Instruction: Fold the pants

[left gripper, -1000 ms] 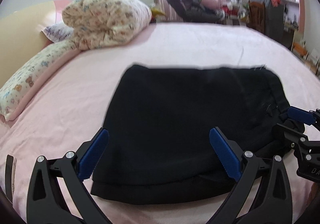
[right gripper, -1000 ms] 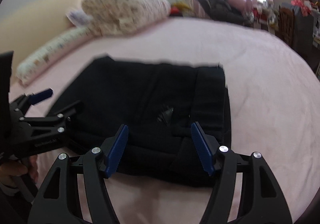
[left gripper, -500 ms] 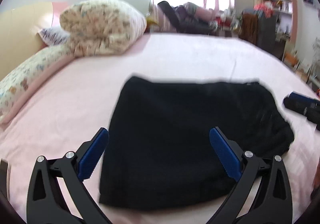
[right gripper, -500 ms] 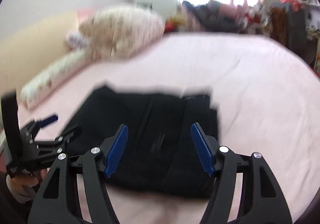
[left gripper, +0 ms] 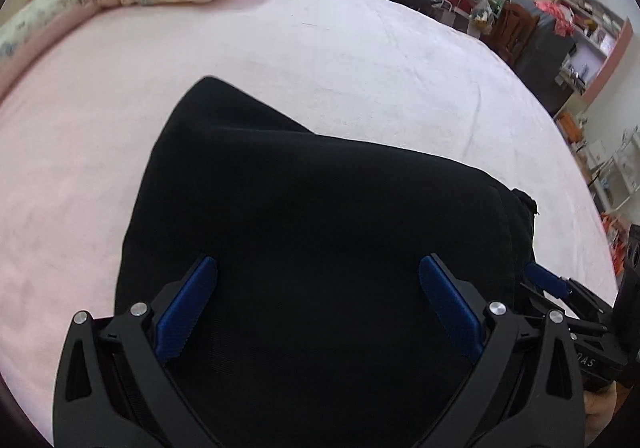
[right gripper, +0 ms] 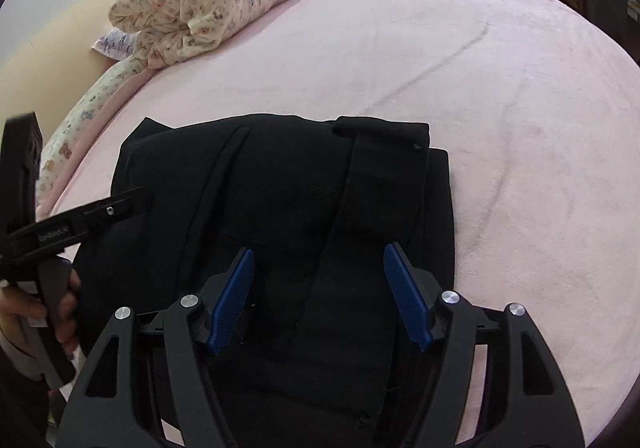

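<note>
L to R: quilt roll (right gripper: 208, 3) sits at 11 o'clock on the bed (right gripper: 500, 95), prob. pushed aside to free folding space. Black pants (right gripper: 288, 232) lie mid-bed, already a compact rectangle w/ waistband at 1 o'clock, so likely near the last fold. Left hand-held gripper (left gripper: 316, 312) pitched down over the pants, jaws wide, nothing pinched. Right hand-held gripper (right gripper: 318, 296) tilted down likewise at 6 o'clock, jaws wide, empty, straddling the near edge.
</note>
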The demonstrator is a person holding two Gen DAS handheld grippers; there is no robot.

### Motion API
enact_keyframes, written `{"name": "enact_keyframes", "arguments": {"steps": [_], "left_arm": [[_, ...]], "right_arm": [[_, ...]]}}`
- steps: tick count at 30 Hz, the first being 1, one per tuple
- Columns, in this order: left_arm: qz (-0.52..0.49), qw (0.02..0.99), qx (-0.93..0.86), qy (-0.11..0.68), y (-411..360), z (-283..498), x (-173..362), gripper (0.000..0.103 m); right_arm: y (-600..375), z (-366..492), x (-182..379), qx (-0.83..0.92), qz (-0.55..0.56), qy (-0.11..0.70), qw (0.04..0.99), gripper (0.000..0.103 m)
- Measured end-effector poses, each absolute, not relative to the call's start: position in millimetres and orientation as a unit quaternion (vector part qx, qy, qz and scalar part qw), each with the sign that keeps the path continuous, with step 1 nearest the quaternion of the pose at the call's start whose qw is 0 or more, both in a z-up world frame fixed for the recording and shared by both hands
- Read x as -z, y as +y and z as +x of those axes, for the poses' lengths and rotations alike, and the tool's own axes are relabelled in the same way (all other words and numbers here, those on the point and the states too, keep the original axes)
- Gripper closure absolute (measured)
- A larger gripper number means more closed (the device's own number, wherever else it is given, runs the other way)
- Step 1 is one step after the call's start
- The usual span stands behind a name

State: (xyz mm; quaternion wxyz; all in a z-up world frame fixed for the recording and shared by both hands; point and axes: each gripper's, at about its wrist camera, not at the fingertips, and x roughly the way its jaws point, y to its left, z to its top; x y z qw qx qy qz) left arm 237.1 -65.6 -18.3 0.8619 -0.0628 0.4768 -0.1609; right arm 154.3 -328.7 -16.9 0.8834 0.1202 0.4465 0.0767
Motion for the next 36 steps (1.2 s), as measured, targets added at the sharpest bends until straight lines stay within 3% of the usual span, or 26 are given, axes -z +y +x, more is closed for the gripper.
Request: {"name": "enact_keyframes", "arguments": {"steps": [7,13,21,23,25,28,32,36], "left_arm": [[-0.037,0.89,0.178,0.419,-56.8,196.9,-8.5,0.002],[-0.006,0.911,0.223,0.348,-44.2,121.6,-25.4,0.002],[-0.02,0.885,0.212,0.414,-51.2,119.9,27.4,0.002],[-0.003,0.893,0.204,0.402,-56.2,116.8,29.5,0.002],[0.0,0.893,0.204,0.402,-57.6,116.5,27.9,0.002],[-0.004,0.896,0.211,0.392,-49.4,113.9,14.9,0.002],[-0.006,0.912,0.193,0.361,-17.7,120.8,-16.0,0.002],[-0.027,0.896,0.172,0.409,14.0,155.9,-22.3,0.002]], "right_arm": [[-325.7,127.1,-13.4,-0.084,0.106,0.397,0.908,0.033],[-273.5,74.1,-36.3,-0.149,-0.007,0.373,0.916,0.031],[-254.8,66.2,6.4,-0.135,-0.044,0.426,0.893,0.03],[-249.0,64.3,8.5,-0.133,-0.059,0.425,0.893,0.026],[-245.9,66.5,9.3,-0.143,-0.06,0.426,0.891,0.014],[-243.2,65.6,-2.8,-0.152,-0.069,0.416,0.894,0.013],[-296.4,74.6,-45.7,-0.153,0.045,0.372,0.914,0.01],[-375.8,110.9,-33.2,-0.139,0.214,0.415,0.873,0.007]]}}
